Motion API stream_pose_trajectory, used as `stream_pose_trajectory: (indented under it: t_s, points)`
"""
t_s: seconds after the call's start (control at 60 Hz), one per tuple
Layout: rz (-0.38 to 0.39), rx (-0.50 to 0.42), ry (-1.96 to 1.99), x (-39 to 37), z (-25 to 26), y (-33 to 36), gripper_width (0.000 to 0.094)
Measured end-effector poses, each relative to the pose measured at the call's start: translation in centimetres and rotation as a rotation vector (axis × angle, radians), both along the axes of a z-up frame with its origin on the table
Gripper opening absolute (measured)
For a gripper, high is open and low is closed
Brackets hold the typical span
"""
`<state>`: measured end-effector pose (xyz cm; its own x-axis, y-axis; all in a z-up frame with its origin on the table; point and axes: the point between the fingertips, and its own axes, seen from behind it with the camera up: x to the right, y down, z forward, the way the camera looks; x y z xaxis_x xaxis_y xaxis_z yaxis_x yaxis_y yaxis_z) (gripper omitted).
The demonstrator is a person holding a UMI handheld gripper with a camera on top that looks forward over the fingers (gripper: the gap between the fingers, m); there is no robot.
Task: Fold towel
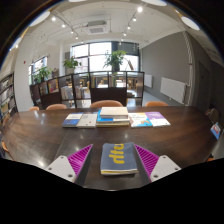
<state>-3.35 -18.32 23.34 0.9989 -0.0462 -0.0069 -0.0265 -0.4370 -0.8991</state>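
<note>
A folded blue-grey towel (pixel 118 158) with yellow lettering lies flat on the dark wooden table (pixel 40 140). It stands between the fingers of my gripper (pixel 113 150). The left magenta pad (pixel 80 158) is apart from the towel's left edge with a clear gap. The right magenta pad (pixel 148 160) sits close beside the towel's right edge. The gripper is open and the towel rests on the table by its own weight.
Several books and magazines (pixel 115 119) lie in a row on the table's far side. Wooden chairs (pixel 106 103) stand beyond it. Low shelves with plants (pixel 95 85) stand under the windows at the back, and a bookcase (pixel 6 100) stands at the left.
</note>
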Motion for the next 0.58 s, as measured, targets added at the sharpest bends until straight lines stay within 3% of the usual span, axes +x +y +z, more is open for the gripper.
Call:
stream_pose_trajectory:
  t_s: [0.3,0.583]
  points:
    - [-0.007,-0.041,-0.021,-3.4,-1.6,-7.1,0.0808]
    - [-0.014,-0.033,-0.025,-4.3,-1.1,-9.1,0.0809]
